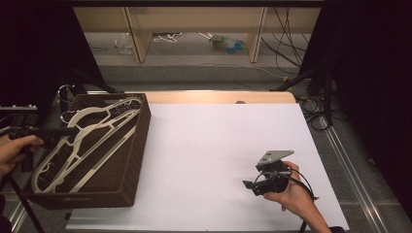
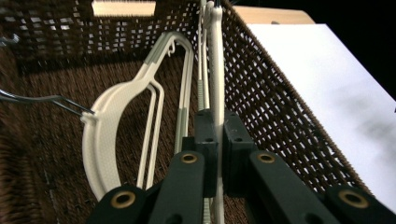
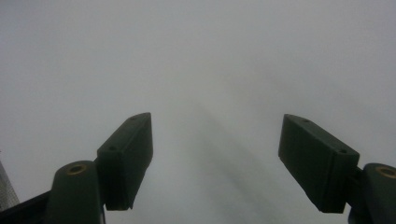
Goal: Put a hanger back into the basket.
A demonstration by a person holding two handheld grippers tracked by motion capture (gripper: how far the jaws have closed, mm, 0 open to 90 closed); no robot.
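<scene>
A brown wicker basket (image 1: 138, 131) stands at the table's left edge with cream plastic hangers (image 1: 87, 141) lying in it. My left gripper (image 1: 70, 131) reaches in from the left, shut on the thin edge of one cream hanger (image 2: 215, 70), which stands upright along the basket's wall (image 2: 271, 107). In the left gripper view the left gripper (image 2: 217, 130) pinches that hanger, and another hanger (image 2: 105, 126) with a metal hook lies flat on the basket floor. My right gripper (image 1: 248, 185) rests low over the white table (image 1: 204, 145), open. Nothing lies between the jaws of the right gripper (image 3: 217, 158).
The white sheet covers the table, with a strip of wooden edge (image 1: 218, 97) at the back. Black curtains stand on both sides. Cables (image 1: 316, 116) trail on the floor at the right, beside a metal rail (image 1: 350, 170).
</scene>
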